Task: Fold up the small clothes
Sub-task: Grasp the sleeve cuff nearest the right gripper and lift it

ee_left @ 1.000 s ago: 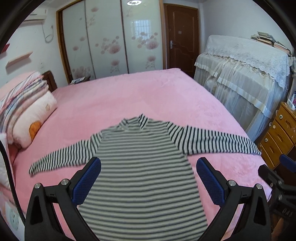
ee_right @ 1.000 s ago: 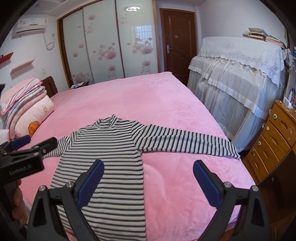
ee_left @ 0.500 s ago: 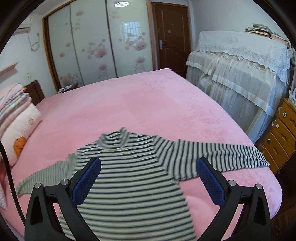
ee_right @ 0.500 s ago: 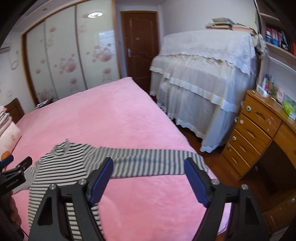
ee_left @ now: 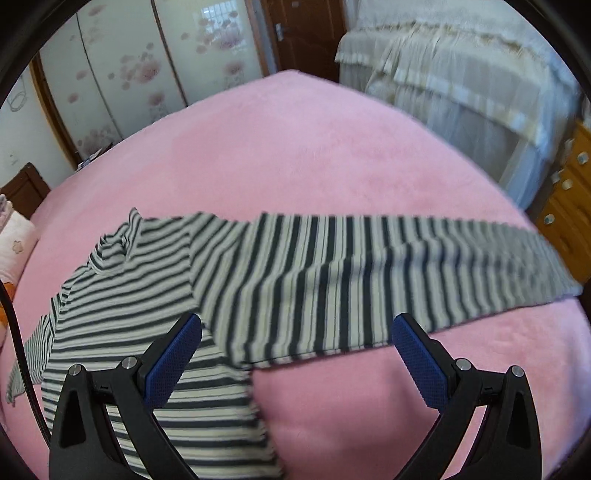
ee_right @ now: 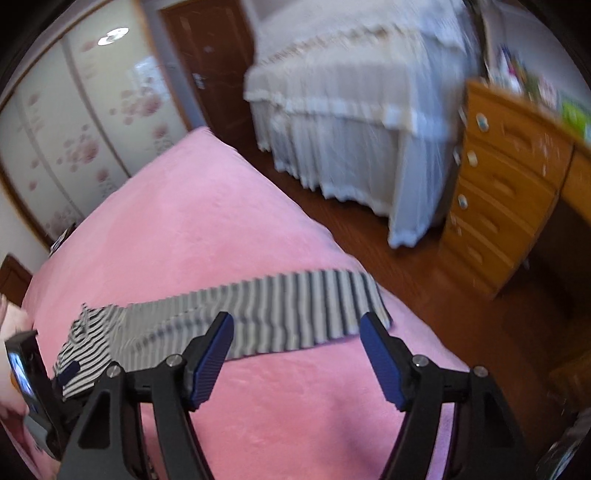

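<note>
A black-and-white striped long-sleeved top (ee_left: pixel 155 280) lies flat on the pink bed (ee_left: pixel 314 155), neck to the far left. Its right sleeve (ee_left: pixel 369 280) stretches out toward the bed's right edge. My left gripper (ee_left: pixel 295 332) is open and empty, hovering just above the armpit end of that sleeve. In the right wrist view the same sleeve (ee_right: pixel 280 314) lies across the bed (ee_right: pixel 184 229), and my right gripper (ee_right: pixel 295 328) is open and empty, close over the sleeve's cuff half. The left gripper's body (ee_right: pixel 29 387) shows at the left edge.
A lace-covered piece of furniture (ee_right: pixel 351 92) stands right of the bed across a strip of wooden floor (ee_right: pixel 406 266). A wooden chest of drawers (ee_right: pixel 506 184) is at the far right. Floral wardrobe doors (ee_left: pixel 129 66) and a brown door (ee_left: pixel 303 33) are behind. Pillows (ee_left: pixel 14 243) lie at the left.
Both grippers have moved right and down toward the top's right sleeve. The right gripper's jaws have narrowed somewhat but stay open. The top has not moved.
</note>
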A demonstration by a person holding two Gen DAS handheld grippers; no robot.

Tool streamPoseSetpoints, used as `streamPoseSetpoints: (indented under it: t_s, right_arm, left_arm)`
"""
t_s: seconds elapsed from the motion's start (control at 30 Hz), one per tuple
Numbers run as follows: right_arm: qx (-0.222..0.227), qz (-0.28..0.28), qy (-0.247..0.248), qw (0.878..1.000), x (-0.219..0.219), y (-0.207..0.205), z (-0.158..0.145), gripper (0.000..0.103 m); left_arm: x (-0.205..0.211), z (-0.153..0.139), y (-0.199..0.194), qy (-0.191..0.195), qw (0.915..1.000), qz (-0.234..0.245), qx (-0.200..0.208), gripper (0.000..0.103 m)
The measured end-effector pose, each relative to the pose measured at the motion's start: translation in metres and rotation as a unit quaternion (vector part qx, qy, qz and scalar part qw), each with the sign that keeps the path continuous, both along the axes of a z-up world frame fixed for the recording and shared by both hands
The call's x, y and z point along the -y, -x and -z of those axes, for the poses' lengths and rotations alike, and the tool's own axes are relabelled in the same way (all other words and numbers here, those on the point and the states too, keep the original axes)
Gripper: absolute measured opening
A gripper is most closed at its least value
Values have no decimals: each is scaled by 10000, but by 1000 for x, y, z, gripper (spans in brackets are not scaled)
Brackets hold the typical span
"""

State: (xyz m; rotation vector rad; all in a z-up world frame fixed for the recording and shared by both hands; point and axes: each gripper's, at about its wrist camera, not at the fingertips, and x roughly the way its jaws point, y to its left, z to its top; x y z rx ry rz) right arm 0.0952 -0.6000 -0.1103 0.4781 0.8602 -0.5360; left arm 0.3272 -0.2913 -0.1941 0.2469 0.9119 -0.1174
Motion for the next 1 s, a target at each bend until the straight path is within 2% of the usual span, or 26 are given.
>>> streamPoseSetpoints:
  t_s: [0.17, 0.3, 0.43, 0.57, 0.63, 0.7, 0.73, 0.77, 0.83, 1.0]
  right_arm:
    - [-231, 468, -644, 9966, 38, 3, 62, 72]
    - [-354, 637, -1079, 9915, 49, 4, 99, 72]
    - [-270, 756, -1219, 9893, 58, -1, 111, 72]
    - [-285, 790, -1174, 9895, 66, -15, 115, 72]
    - [-441, 772, -1030, 9907, 68, -22, 117, 61]
    - [-662, 732, -876, 9913, 70, -30, 122, 36]
    - [-681, 688, -834, 9918, 70, -31, 122, 30]
    - [-664, 627, -787, 9927, 69, -32, 121, 16]
    - [-603, 519, -684, 9945, 67, -32, 115, 13]
    - [-353, 171, 82, 9992, 35, -32, 75, 12]
  left_arm:
    - [17, 31, -14, -17, 9994, -305, -178, 102]
    - [26, 37, -20, 133, 9990, -367, -212, 102]
    - [50, 34, -22, 130, 9995, -297, -21, 102]
    - [75, 31, -23, -53, 9994, -291, 195, 102]
    - [85, 29, -25, -227, 9986, -357, 306, 102]
    - [89, 26, -26, -340, 9980, -428, 328, 102]
    - [89, 24, -26, -348, 9979, -450, 323, 102]
    - [87, 22, -26, -335, 9979, -466, 311, 102]
    - [79, 16, -23, -322, 9978, -497, 295, 102]
    - [50, -3, -11, -489, 9966, -627, 223, 102]
